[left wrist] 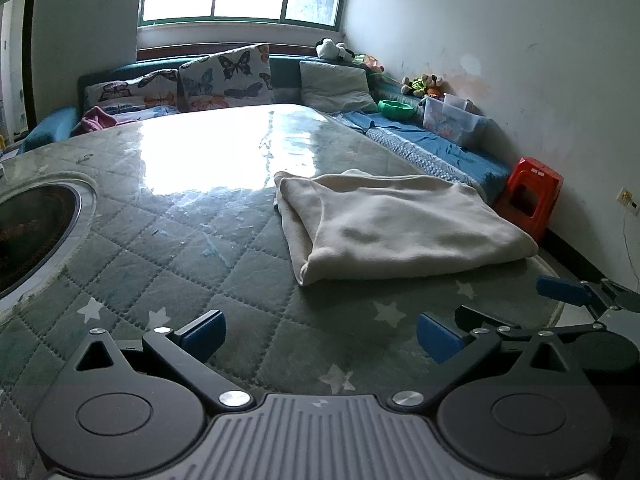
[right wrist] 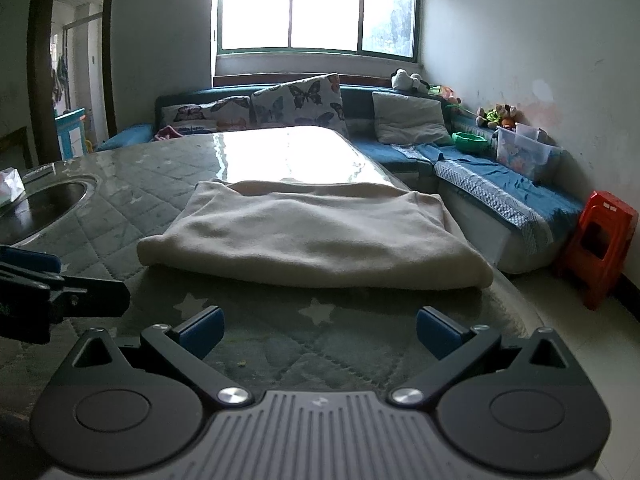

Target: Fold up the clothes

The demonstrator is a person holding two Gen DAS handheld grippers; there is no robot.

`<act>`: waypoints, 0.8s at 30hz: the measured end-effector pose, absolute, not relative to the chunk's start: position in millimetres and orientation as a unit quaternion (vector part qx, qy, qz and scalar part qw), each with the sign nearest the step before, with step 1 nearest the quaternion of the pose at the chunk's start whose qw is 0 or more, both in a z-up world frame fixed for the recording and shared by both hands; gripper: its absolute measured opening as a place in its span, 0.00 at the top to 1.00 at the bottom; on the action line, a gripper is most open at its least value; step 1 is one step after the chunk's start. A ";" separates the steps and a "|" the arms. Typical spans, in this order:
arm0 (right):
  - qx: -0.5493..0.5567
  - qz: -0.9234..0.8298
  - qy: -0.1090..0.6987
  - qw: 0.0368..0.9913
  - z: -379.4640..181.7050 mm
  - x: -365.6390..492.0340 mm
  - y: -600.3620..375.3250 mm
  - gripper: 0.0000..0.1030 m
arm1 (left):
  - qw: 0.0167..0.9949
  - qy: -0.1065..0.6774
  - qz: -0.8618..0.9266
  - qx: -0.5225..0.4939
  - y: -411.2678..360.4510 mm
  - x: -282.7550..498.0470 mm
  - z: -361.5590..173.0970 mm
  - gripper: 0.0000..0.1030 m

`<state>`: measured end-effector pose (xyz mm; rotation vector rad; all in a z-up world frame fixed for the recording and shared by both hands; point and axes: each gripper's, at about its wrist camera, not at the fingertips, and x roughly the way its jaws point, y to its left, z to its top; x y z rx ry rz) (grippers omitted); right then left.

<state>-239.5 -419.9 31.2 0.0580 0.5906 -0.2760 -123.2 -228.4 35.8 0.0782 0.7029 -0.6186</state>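
A cream garment [left wrist: 400, 224] lies folded into a thick rectangle on the quilted green table cover [left wrist: 180, 248]. My left gripper [left wrist: 320, 334] is open and empty, low over the cover, a little short and to the left of the garment. My right gripper [right wrist: 318, 330] is open and empty, just in front of the garment's near folded edge [right wrist: 320, 236]. The right gripper's blue pads also show at the right edge of the left wrist view [left wrist: 560, 290]. Part of the left gripper shows at the left edge of the right wrist view [right wrist: 52, 292].
A round dark basin [left wrist: 28, 228] is sunk into the table at the left. A sofa with butterfly cushions [left wrist: 224, 76] runs behind and along the right wall. A red plastic stool [left wrist: 528, 196] stands on the floor by the table's right edge. A clear box [right wrist: 524, 152] sits on the sofa.
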 end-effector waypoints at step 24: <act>0.040 -0.134 0.308 0.941 21.7 -220.1 -428.7 0.00 | 0.887 0.349 -0.297 0.052 -239.6 -99.0 29.4 0.00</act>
